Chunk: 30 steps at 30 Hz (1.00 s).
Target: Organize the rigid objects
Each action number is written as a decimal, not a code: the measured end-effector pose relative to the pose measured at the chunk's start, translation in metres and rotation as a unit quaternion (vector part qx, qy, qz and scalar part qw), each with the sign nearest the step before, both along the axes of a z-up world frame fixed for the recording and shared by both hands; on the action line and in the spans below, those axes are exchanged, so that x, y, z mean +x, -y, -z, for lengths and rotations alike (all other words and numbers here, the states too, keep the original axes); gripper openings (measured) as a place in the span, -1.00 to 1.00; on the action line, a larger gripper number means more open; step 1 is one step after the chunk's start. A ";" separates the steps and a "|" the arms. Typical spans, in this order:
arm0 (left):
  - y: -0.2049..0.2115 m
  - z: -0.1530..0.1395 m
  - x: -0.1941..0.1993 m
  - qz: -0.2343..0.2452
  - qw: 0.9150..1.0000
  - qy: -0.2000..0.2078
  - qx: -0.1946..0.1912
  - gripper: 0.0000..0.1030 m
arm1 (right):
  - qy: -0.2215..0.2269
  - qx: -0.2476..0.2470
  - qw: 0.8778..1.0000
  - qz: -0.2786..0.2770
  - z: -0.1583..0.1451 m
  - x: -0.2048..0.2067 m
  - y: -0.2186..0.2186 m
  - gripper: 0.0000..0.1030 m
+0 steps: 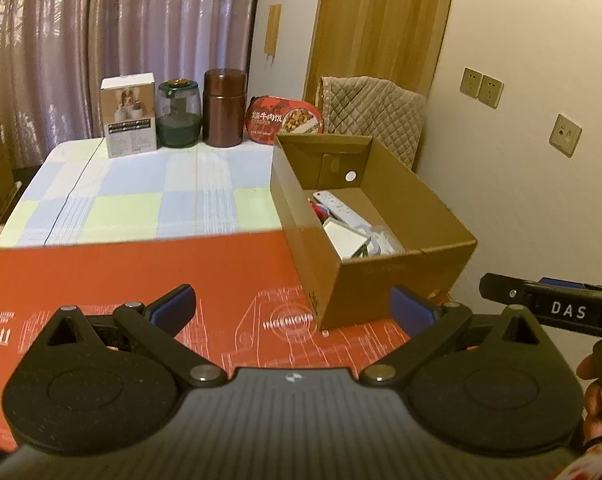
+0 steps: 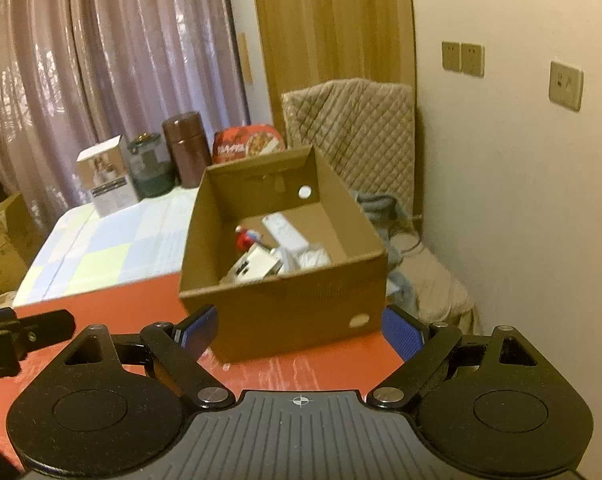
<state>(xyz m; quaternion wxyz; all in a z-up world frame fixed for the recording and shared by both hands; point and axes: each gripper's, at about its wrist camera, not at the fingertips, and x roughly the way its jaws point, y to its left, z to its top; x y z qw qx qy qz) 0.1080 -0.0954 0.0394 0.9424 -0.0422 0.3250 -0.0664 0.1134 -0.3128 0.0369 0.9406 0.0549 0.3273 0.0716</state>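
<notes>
1. Cardboard, brown and open-topped: the rectangular cardboard box (image 2: 285, 308) stands on the red printed sheet (image 1: 141, 280) at the near right of the table, and it serves as the collecting bin.
2. Inside it lie a white remote control (image 2: 283, 232), a small red-and-blue figure (image 2: 246, 239), a white boxy device (image 2: 257, 266) and some crumpled white stuff I cannot name.
3. Four rigid objects stand in a row at the far edge of the table, on the pale checked tablecloth (image 1: 141, 196), well apart from the box: a white printed carton (image 1: 130, 116), a dark green glass jar (image 1: 178, 114), a brown metal canister (image 1: 225, 108) and a red instant-meal tub (image 1: 285, 120) leaning just behind the box.
4. The right gripper (image 2: 299, 334) hangs just in front of the box's near wall, fingers spread wide with nothing between them.
5. The left gripper (image 1: 293, 308) is over the red sheet, beside the box's near left corner, also spread wide and empty.
6. Judgement: a between-items step, with both claws free and the next object to be chosen.
7. Next move, likely: reach across the cloth to the far row, straddle one item squarely, the carton or the canister being upright and easy, and keep clear of its close neighbours.
</notes>
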 end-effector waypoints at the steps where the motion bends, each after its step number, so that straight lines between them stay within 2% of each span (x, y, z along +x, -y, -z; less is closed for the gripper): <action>1: 0.001 0.000 -0.004 -0.001 1.000 -0.002 -0.001 0.96 | -0.004 0.003 1.000 -0.003 0.000 -0.004 0.002 0.67; 14: 0.011 -0.002 -0.054 -0.024 0.999 -0.022 -0.004 0.96 | -0.029 0.003 0.999 -0.033 -0.009 -0.046 0.009 0.67; 30: 0.010 -0.001 -0.078 -0.022 0.999 -0.024 0.003 0.97 | -0.035 -0.031 0.997 -0.061 -0.007 -0.069 -0.009 0.67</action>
